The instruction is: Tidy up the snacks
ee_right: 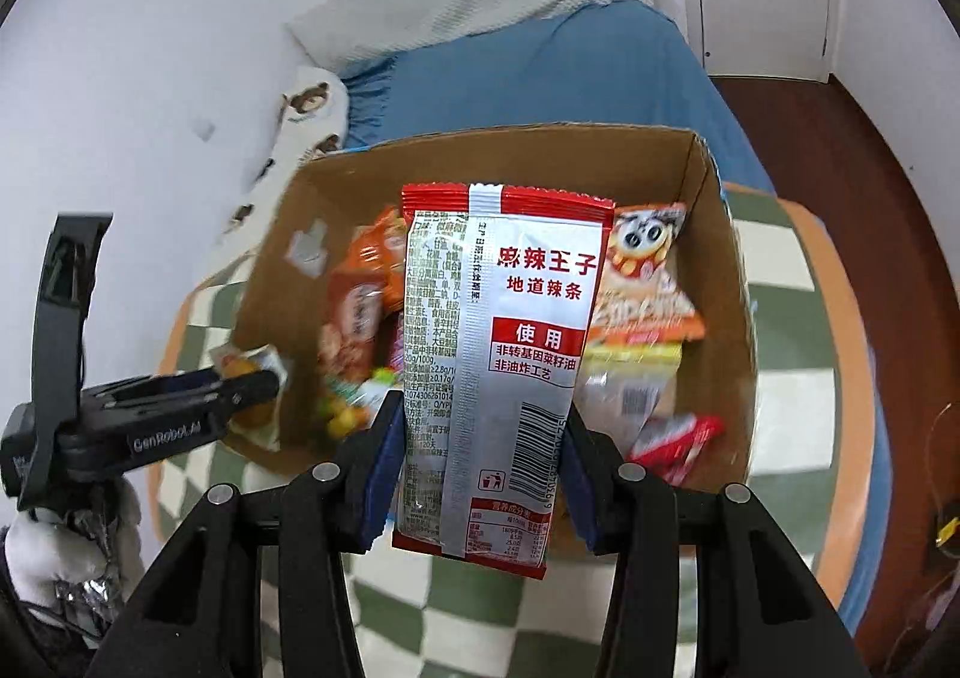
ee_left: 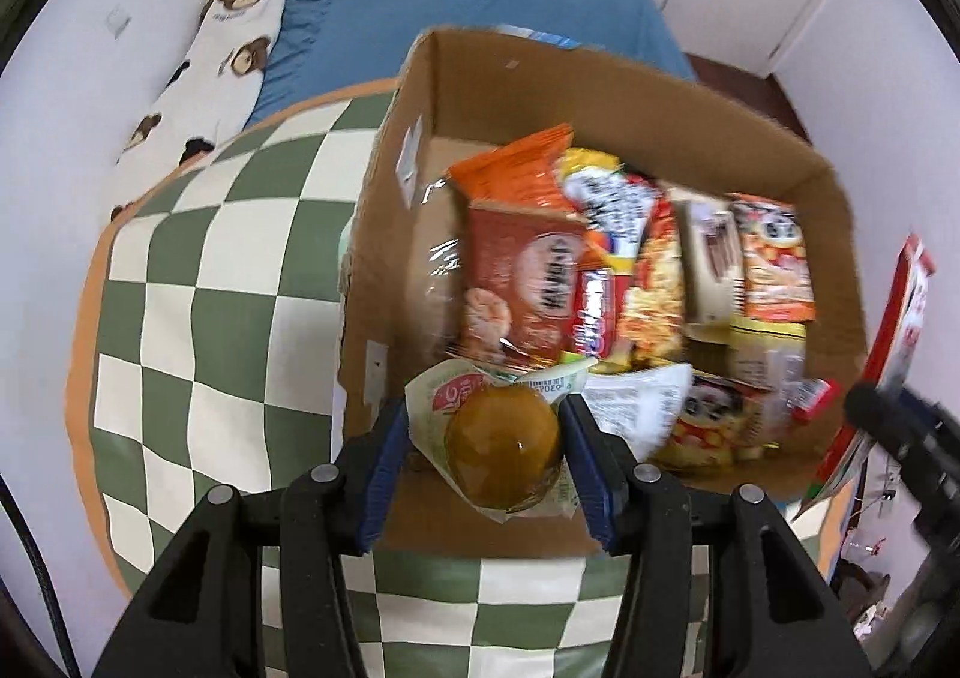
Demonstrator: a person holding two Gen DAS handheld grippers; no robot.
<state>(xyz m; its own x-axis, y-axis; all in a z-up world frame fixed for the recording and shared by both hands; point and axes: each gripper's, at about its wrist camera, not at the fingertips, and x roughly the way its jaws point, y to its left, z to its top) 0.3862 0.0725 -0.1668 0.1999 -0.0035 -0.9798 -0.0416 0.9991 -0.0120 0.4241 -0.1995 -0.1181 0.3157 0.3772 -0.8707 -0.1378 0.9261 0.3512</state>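
right gripper (ee_right: 480,456) clamps 麻辣王子 packet (ee_right: 510,330); left gripper (ee_left: 486,456) grips, seemingly, a jelly cup (ee_left: 501,450).

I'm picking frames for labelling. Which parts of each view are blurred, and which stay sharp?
Left wrist view: the snacks in the box are smeared, but the bun in the left gripper is sharp. Right wrist view: the packet in the right gripper reads clearly, while the box contents are blurred.
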